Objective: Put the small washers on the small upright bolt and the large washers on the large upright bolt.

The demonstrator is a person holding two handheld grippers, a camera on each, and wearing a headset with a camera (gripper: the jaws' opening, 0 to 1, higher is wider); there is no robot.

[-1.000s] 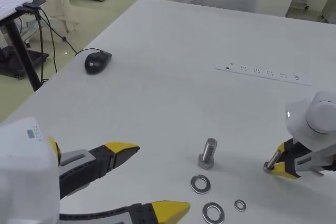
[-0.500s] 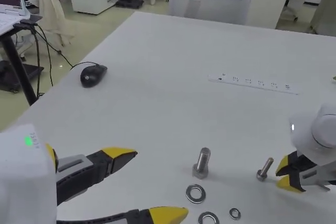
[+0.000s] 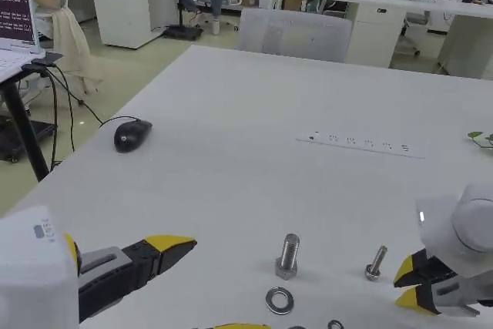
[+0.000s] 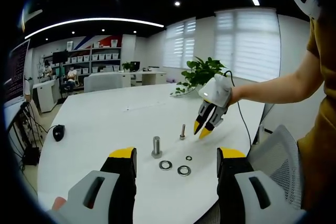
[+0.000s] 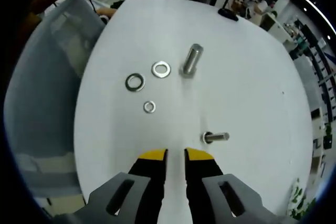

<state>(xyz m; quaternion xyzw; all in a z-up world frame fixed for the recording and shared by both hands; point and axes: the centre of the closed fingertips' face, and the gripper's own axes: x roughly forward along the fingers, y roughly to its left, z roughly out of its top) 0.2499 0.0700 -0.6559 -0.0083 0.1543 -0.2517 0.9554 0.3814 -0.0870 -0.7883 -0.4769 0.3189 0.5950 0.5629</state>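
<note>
The large bolt (image 3: 287, 256) (image 4: 156, 147) (image 5: 191, 60) stands upright on its head on the white table (image 3: 254, 113). To its right the small bolt (image 3: 375, 263) (image 4: 182, 131) (image 5: 216, 137) also stands on its head, free of any grip. My right gripper (image 3: 408, 287) (image 4: 203, 128) (image 5: 176, 155) hovers just right of the small bolt, jaws slightly apart and empty. Two large washers (image 4: 166, 165) (image 4: 184, 170) (image 5: 161, 69) (image 5: 135, 82) and a small washer (image 4: 188, 158) (image 5: 149, 107) lie flat in front of the bolts. My left gripper (image 3: 206, 287) (image 4: 178, 156) is wide open at the near left, holding nothing.
A black mouse (image 3: 132, 135) with its cable lies at the far left of the table. A white power strip (image 3: 358, 144) runs across the far middle. A grey chair (image 3: 293, 34) stands behind the far edge. The near table edge is close to the washers.
My right gripper has let go of the small bolt, which now stands alone, and drawn back slightly right. The head camera has tilted upward. The left gripper stays open in place.
</note>
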